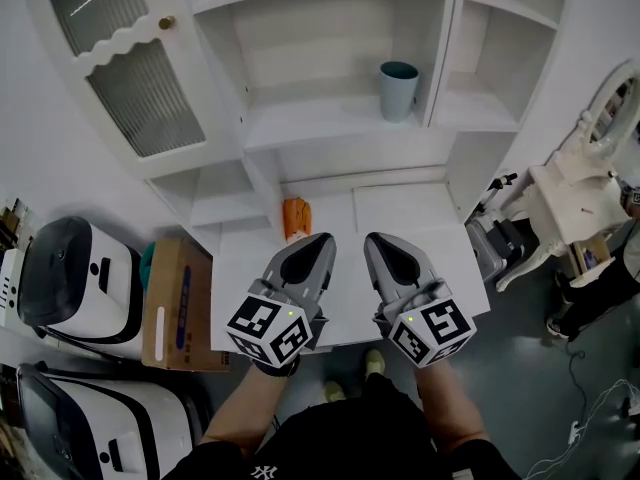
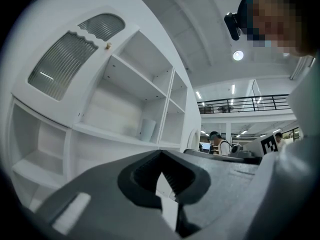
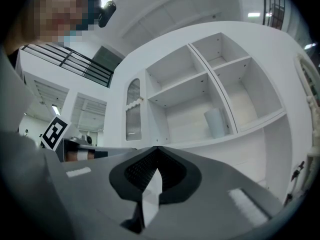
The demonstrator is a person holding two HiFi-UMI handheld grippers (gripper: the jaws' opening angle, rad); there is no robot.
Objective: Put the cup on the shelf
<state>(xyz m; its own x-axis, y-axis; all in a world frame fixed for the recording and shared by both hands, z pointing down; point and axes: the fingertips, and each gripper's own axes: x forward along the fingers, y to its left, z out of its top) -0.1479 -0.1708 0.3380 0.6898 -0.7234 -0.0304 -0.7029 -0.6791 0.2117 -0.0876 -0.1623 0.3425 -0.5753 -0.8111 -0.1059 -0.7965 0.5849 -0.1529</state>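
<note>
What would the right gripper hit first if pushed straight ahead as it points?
The right gripper, jaws shut, would probably meet the white cabinet first, at its shelf edge left of the cup; the cup itself stands off that line. Depth is unclear.

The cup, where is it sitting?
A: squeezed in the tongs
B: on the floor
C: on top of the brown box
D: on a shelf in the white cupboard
D: the cup stands upright on a white shelf, right beside the divider.
</note>
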